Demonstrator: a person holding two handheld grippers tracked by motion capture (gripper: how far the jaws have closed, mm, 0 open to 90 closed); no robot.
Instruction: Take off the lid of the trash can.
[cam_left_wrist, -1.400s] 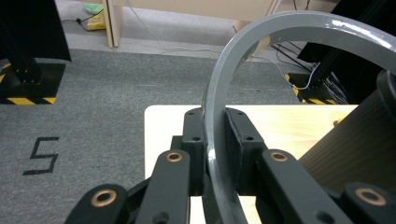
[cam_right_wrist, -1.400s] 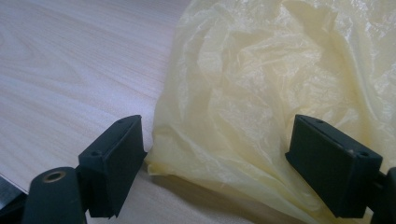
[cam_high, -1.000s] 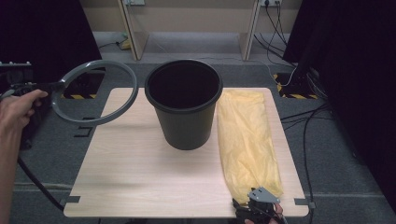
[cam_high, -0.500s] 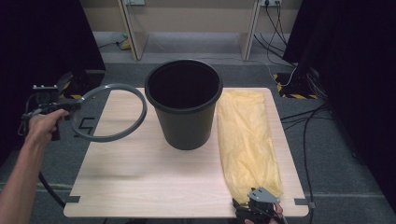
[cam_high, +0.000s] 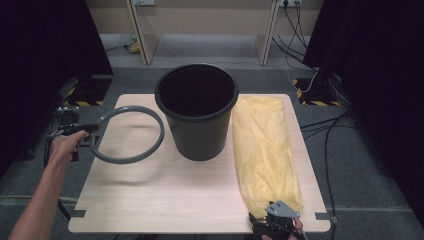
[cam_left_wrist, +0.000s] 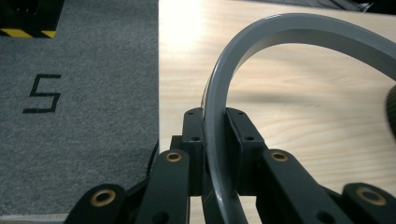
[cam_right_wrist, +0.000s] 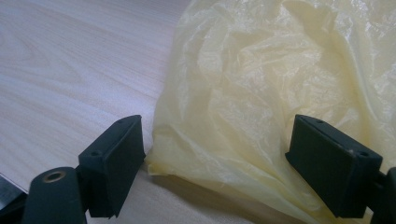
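At the near table edge, right gripper (cam_high: 276, 220): jaws stand wide apart, nothing pinched; the bag's near corner lies between them, untouched.
Pale yellow thin plastic bag (cam_right_wrist: 280, 93): lies flat and crinkled along the right side of the light wooden table (cam_high: 165, 190), just beside the bucket.
Bag handling (judged): very light, limp, slippery film; likely tears if snagged. Take hold at the near corner, pinching a gathered fold.
Left gripper (cam_left_wrist: 215, 140): jaws clamp the grey rigid plastic ring (cam_high: 131, 135) across its band.
Ring position: held near-flat over the left part of the table, beside the bucket, apart from it.
Ring handling (judged): light, stiff, smooth; may pivot in a one-point grip. Hold across the band, as shown.
Black round plastic bucket (cam_high: 197, 115): upright mid-table, mouth open, interior dark.
Beyond the table: grey carpet (cam_high: 220, 47), trailing cables.
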